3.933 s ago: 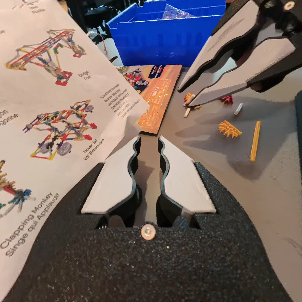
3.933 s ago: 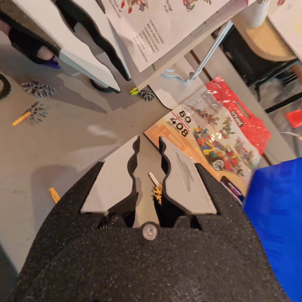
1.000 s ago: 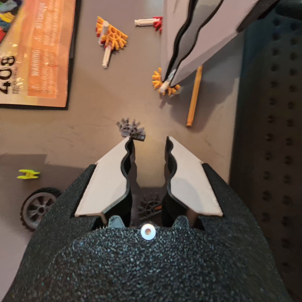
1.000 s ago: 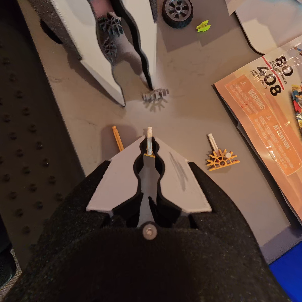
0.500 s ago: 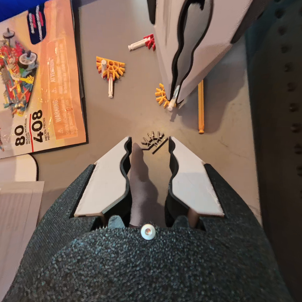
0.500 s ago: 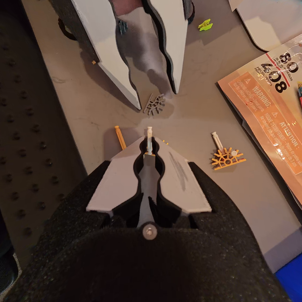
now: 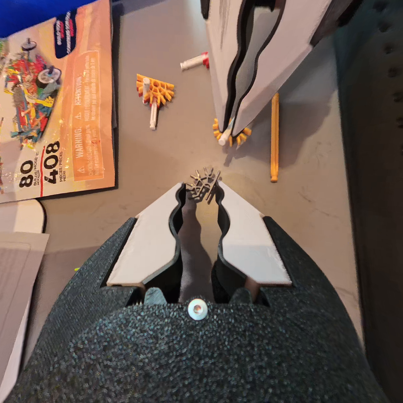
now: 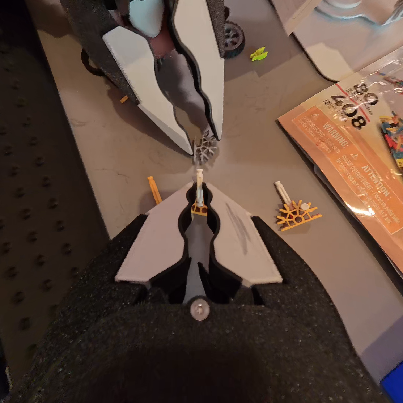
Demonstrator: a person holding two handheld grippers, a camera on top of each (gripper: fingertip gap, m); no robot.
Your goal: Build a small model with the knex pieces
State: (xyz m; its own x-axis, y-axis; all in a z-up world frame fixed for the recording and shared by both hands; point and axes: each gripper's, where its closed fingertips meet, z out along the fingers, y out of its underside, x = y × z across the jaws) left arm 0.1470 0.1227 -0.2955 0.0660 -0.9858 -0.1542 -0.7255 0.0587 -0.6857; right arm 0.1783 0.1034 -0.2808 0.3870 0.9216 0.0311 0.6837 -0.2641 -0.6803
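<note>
On grey tabletop [image 7: 152,165]: left gripper [image 7: 201,185], jaws partly apart, tips bracketing grey snowflake connector [image 7: 204,185], contact unclear. At 12 o'clock, right gripper [image 8: 199,185] clamped on white rod [image 8: 199,185] plugged into yellow connector [image 8: 198,210]. Yellow rod [image 7: 274,137] at 1 o'clock; toy bag [image 7: 65,109] at 10 o'clock.

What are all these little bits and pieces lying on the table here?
grey snowflake connector: 1, grey, between the left gripper's fingertips
white rod with yellow connector: 1, white and yellow, clamped in the right gripper
yellow fan connector with white rods: 1, on the table by the bag
yellow rod: 1, near the table's edge
white rod with red end: 1, partly hidden
toy wheel: 1, grey and black
lime clip: 1
printed parts bag: 1, orange
left gripper: open
right gripper: shut
</note>
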